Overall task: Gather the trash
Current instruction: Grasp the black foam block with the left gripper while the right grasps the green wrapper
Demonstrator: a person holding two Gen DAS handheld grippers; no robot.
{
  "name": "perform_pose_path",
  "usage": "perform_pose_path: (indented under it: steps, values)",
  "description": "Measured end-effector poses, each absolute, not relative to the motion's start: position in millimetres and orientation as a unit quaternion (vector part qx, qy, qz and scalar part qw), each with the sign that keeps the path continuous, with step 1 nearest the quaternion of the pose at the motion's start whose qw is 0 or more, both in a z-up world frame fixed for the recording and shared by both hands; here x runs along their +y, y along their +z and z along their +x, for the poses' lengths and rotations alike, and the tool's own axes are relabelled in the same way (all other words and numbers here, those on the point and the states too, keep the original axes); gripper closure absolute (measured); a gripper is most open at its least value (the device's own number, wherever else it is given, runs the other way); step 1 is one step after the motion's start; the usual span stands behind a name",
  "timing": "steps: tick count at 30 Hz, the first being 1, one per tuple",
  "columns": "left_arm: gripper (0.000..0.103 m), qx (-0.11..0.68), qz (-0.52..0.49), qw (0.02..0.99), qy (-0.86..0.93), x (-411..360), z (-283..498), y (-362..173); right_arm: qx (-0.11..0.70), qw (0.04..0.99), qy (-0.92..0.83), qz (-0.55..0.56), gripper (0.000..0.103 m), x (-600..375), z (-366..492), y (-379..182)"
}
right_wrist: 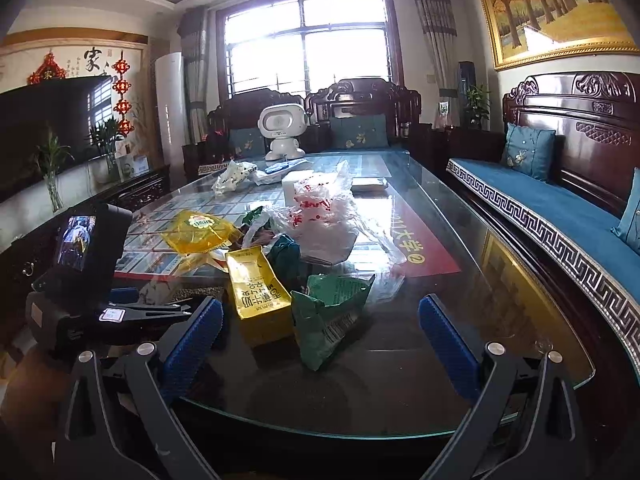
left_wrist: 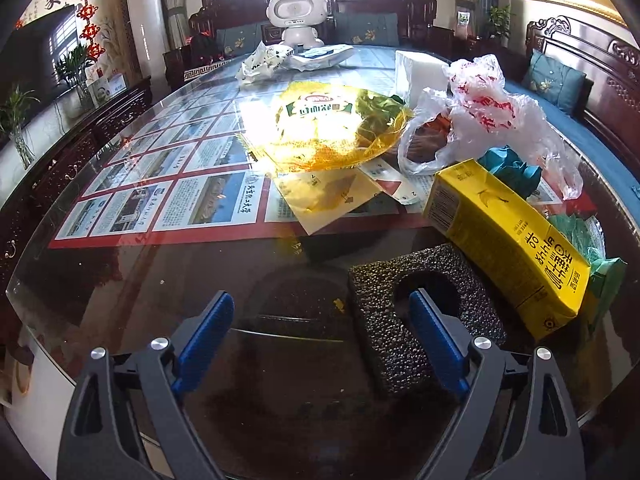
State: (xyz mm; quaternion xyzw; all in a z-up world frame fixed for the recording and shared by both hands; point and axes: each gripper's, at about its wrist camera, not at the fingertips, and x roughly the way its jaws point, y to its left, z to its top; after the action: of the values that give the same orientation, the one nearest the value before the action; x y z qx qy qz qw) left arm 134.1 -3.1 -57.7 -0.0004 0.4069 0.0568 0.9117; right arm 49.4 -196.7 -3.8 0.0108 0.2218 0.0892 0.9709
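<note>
Trash is piled on a glass-topped table. In the left wrist view, a dark speckled foam block with a hole lies at the near right, and a yellow carton leans on it. My left gripper is open. Its right finger sits over the foam's hole and its left finger stands over bare glass. In the right wrist view, my right gripper hangs open at the table's near end. A green wrapper and the yellow carton lie just ahead of it.
Further back lie a yellow foil bag, a clear plastic bag with red print, teal paper and a white box. A white toy robot stands at the far end. A blue-cushioned bench runs along the right.
</note>
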Motion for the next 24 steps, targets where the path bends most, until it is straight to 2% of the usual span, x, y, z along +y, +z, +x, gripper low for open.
perform_pose_path:
  steps: [1,3,4,6,8,13,15,18,24]
  values:
    - [0.014,0.405,0.000,0.912,0.058,-1.8,132.8,-57.9,0.225,0.970,0.088,0.012,0.008,-196.8,51.1,-4.1]
    - [0.030,0.407,-0.008,0.912,0.054,0.9,132.6,-59.8,0.229,0.969,0.089,0.014,0.008,-197.2,52.9,-5.3]
    - [0.033,0.404,-0.011,0.913,0.050,1.7,131.8,-59.3,0.231,0.969,0.088,0.014,0.008,-197.6,53.8,-5.8]
    - [0.062,0.401,-0.007,0.915,0.046,1.0,129.9,-57.0,0.233,0.969,0.085,0.010,0.008,-197.4,54.3,-7.4]
    - [0.081,0.399,-0.010,0.916,0.035,0.2,129.8,-54.8,0.236,0.968,0.083,0.007,0.008,-197.3,55.9,-9.2]
    - [0.082,0.384,-0.024,0.923,0.016,3.4,122.0,-50.5,0.250,0.965,0.085,-0.001,0.008,-196.1,63.3,-20.9]
    - [0.082,0.376,-0.022,0.926,0.014,3.4,117.1,-46.6,0.269,0.959,0.087,-0.007,0.020,-193.8,70.6,-27.7]
    - [0.082,0.365,-0.021,0.931,0.008,5.2,111.8,-39.2,0.301,0.950,0.085,-0.021,0.030,-187.3,84.6,-37.1]
    - [0.082,0.352,-0.027,0.935,-0.009,5.9,101.9,-29.3,0.324,0.942,0.082,-0.033,0.044,-180.9,106.1,-45.0]
